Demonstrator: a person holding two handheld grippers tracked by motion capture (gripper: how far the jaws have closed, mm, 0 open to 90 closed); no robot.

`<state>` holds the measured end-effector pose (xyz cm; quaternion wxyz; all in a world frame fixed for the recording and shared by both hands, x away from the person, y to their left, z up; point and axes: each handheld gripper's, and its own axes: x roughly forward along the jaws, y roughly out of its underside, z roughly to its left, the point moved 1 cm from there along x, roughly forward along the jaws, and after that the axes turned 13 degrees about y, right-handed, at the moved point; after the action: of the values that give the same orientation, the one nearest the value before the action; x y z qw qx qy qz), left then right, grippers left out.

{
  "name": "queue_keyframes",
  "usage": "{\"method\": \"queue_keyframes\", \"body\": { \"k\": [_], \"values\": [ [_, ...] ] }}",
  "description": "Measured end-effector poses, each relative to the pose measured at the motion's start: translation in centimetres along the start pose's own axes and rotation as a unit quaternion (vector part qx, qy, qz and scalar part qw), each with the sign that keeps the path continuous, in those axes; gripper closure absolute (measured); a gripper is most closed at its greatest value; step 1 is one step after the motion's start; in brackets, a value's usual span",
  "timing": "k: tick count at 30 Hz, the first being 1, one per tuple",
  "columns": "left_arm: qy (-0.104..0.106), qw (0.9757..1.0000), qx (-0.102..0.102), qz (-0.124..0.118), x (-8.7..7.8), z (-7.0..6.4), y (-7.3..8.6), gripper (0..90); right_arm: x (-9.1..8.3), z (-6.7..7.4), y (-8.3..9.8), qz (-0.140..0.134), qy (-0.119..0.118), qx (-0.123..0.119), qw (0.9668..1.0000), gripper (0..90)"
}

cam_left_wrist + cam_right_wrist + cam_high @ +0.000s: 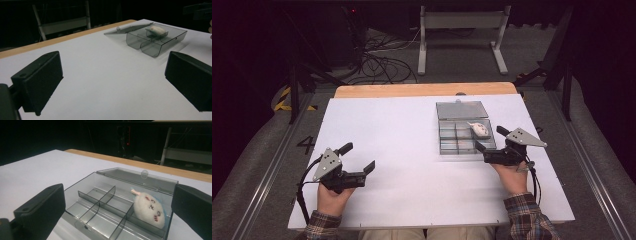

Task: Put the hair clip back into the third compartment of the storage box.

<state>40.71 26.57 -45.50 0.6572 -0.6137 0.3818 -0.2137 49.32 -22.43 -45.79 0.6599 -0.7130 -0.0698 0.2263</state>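
Box (462, 132): clear grey plastic, divided into compartments, lid folded flat behind it, located right of centre in the high view on the white table (402, 150). Plush toy (480, 129): white, lying in the box's rear right compartment. Right gripper (493, 143): jaws spread, empty, just beside the box's right front corner. Left gripper (358, 157): jaws spread, empty, lower left of the frame, well apart from the box. Bare tabletop lies between them.
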Motion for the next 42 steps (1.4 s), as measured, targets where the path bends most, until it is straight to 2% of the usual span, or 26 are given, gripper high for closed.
{"method": "queue_keyframes", "body": {
  "k": [13,34,42],
  "values": [
    [0.0,1.0,0.002,0.001,0.0,0.0,0.0,2.2,-1.2,0.1,0.5,-0.006,-0.008,-0.005,0.9999,0.0],
    [-0.001,1.0,0.002,0.005,-0.1,0.1,0.1,2.2,-3.4,-0.9,1.1,-0.027,-0.009,0.022,0.9994,0.0],
    [-0.001,1.0,0.004,0.002,-0.1,0.1,0.1,2.3,-4.3,-1.0,1.4,-0.036,-0.011,0.014,0.9992,0.0]
  ]
}}
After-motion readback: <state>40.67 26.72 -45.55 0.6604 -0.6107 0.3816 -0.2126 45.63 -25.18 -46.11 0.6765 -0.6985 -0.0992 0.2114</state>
